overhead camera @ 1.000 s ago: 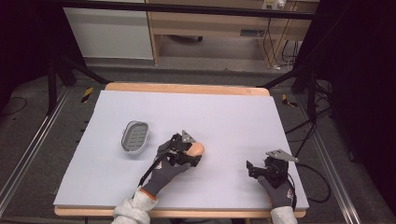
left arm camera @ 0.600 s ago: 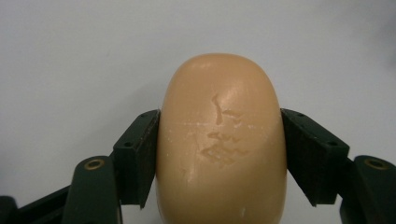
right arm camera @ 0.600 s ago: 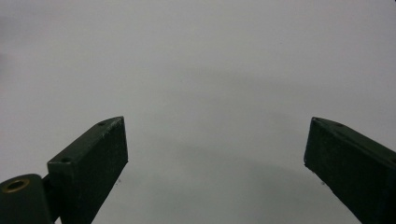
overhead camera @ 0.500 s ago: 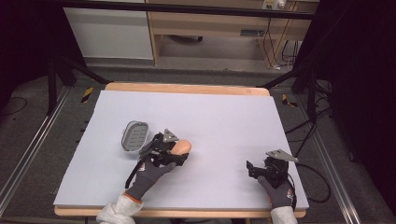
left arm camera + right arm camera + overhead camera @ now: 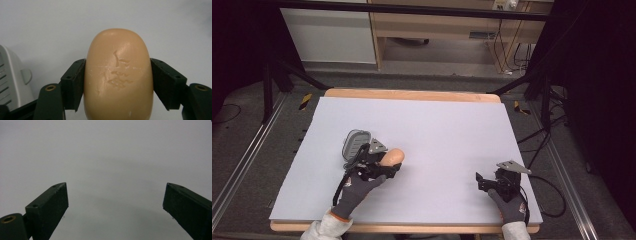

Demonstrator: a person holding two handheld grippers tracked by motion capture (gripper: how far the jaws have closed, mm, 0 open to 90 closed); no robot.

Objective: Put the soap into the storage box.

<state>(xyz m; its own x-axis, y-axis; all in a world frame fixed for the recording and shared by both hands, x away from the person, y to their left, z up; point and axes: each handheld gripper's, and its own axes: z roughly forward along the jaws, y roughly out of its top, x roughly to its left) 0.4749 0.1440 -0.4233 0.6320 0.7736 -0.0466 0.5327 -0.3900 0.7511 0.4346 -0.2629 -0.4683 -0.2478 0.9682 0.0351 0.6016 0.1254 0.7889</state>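
Observation:
My left gripper is shut on a tan oval soap bar, held just above the white table sheet at the front left. In the left gripper view the soap bar is squeezed between the two black jaws and shows small scratches. A grey slotted soap dish lies right beside that gripper on its far left; its edge is visible in the left gripper view. My right gripper rests near the front right edge, open, with nothing but bare sheet between its fingers.
The white sheet covers a wooden table whose rim shows at the back and front. A cable trails off the right edge. Metal rails and dark floor surround the table.
My left gripper has carried the soap bar leftward, toward the grey dish, and now sits right beside it. The right gripper has stayed put.

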